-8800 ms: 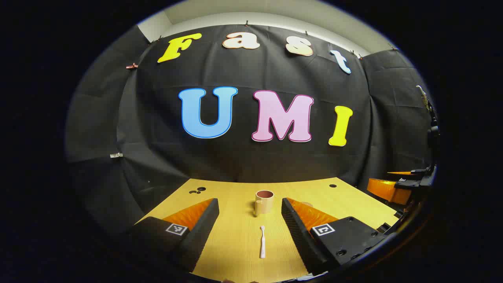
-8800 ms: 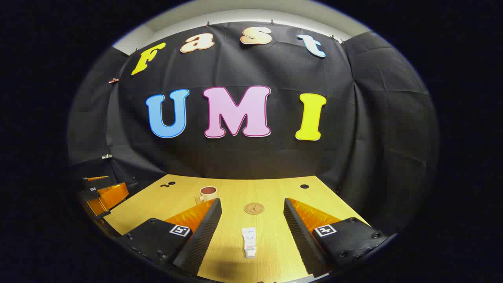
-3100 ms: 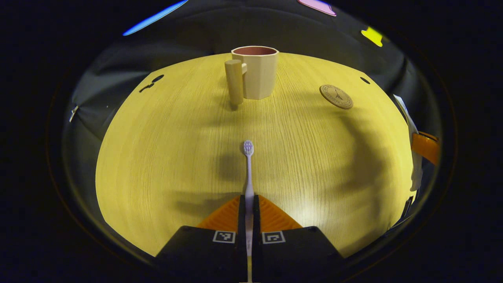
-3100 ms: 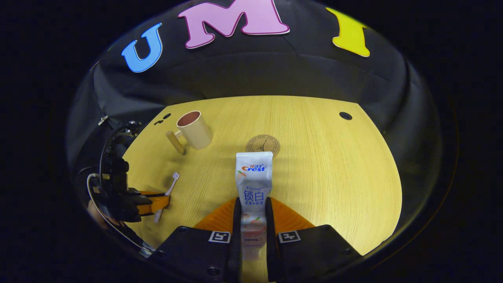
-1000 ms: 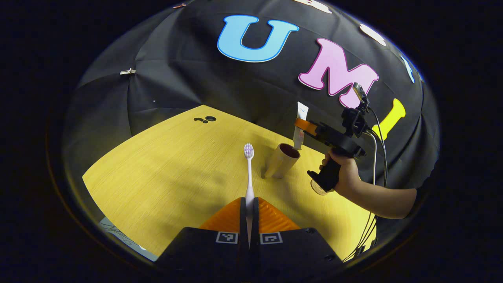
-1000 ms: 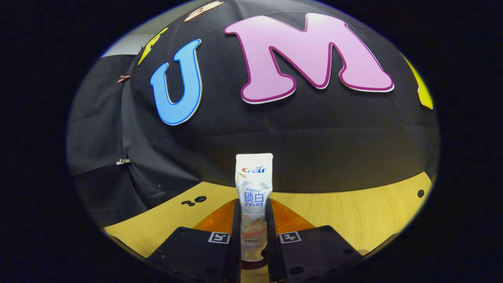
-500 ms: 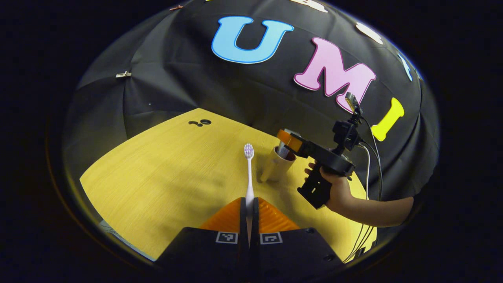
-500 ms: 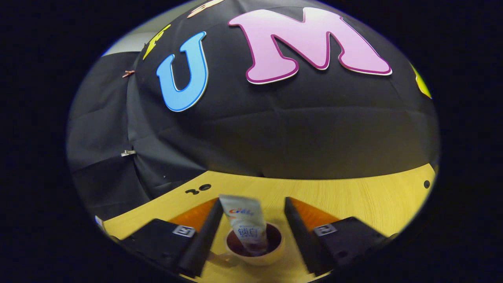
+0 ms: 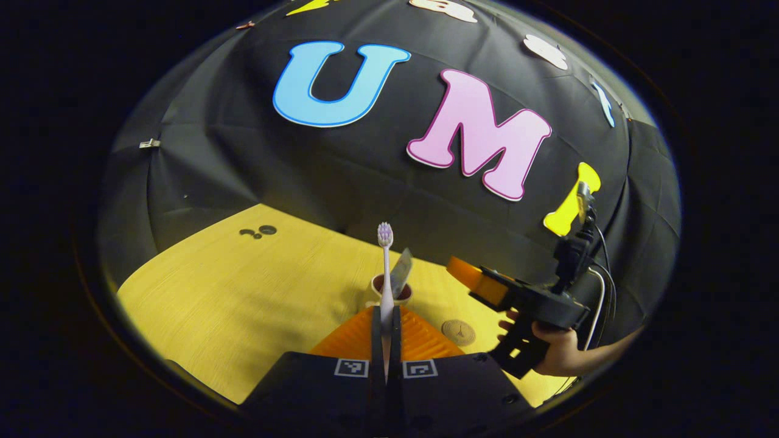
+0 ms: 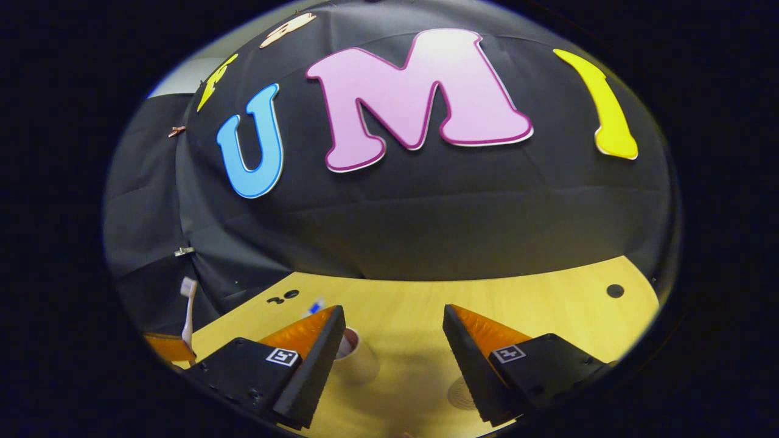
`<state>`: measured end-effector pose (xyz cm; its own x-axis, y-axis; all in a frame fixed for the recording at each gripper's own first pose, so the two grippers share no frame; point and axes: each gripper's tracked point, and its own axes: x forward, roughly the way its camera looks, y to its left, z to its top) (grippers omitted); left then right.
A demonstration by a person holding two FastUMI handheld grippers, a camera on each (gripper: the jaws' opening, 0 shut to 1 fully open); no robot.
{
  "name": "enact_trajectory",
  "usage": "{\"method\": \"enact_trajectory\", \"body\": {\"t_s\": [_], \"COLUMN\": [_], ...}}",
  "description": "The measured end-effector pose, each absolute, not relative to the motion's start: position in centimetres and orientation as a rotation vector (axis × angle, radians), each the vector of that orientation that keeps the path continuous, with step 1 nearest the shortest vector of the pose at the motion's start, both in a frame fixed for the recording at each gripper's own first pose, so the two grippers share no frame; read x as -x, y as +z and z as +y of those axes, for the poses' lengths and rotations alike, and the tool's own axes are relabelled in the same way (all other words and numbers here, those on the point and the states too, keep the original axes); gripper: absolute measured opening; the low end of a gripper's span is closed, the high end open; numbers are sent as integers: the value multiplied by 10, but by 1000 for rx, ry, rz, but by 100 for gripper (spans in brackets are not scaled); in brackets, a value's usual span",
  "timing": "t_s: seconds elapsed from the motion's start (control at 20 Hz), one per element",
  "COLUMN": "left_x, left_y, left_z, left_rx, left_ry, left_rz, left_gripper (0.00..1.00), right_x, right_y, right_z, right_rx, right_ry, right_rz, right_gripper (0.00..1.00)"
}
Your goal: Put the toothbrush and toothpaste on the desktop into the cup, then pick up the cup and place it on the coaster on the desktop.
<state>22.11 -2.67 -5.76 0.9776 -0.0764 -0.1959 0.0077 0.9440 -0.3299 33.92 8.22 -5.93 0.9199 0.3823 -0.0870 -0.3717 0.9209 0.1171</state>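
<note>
The white toothbrush (image 9: 384, 267) stands upright, bristles on top, with my left gripper (image 9: 384, 316) shut on its handle. Just beyond it sits the beige cup (image 9: 373, 293) with the toothpaste tube (image 9: 401, 272) leaning inside. The round coaster (image 9: 458, 332) lies to the cup's right. In the right gripper view my right gripper (image 10: 392, 319) is open with nothing between its fingers; the cup (image 10: 360, 360) sits low behind its left finger, with the toothpaste's tip (image 10: 313, 307) poking above. The coaster (image 10: 456, 392) is partly hidden by the right finger.
The yellow wooden table (image 9: 243, 292) stretches left of the cup, with small holes (image 9: 258, 231) near its far edge. A hand (image 9: 560, 356) holds the right gripper (image 9: 481, 289) right of the cup, above the coaster. The toothbrush (image 10: 187, 310) shows at the right gripper view's left edge.
The right gripper opened, dropped the toothpaste into the cup, and drew back to the right. The left gripper has brought the toothbrush closer to the cup.
</note>
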Motion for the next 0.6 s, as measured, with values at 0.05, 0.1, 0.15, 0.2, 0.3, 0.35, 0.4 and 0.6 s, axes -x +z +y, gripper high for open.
{"method": "enact_trajectory", "body": {"t_s": [0.05, 0.1, 0.15, 0.2, 0.3, 0.35, 0.4, 0.6], "left_x": [-231, -249, -259, -269, -288, -298, -306, -339], "left_y": [-50, -38, -32, -25, -14, -11, -10, -14], "left_z": [-28, -30, -31, -32, -35, -37, -36, -27], "left_rx": [336, 334, 332, 331, 326, 320, 309, 292], "left_ry": [-53, -70, -80, -92, -113, -119, -119, -106], "left_rz": [188, 152, 132, 111, 70, 53, 37, -4], "left_gripper": [6, 6, 6, 6, 6, 6, 6, 6], "right_x": [-335, -331, -326, -322, -316, -311, -308, -297], "right_y": [-58, -58, -60, -60, -64, -66, -68, -77], "right_z": [68, 56, 45, 36, 21, 14, 7, -17], "right_rx": [-94, -92, -91, -89, -87, -87, -87, -112], "right_ry": [373, 359, 347, 335, 314, 306, 295, 256], "right_rz": [110, 116, 123, 130, 146, 152, 158, 192], "right_gripper": [98, 98, 98, 98, 98, 98, 98, 98]}}
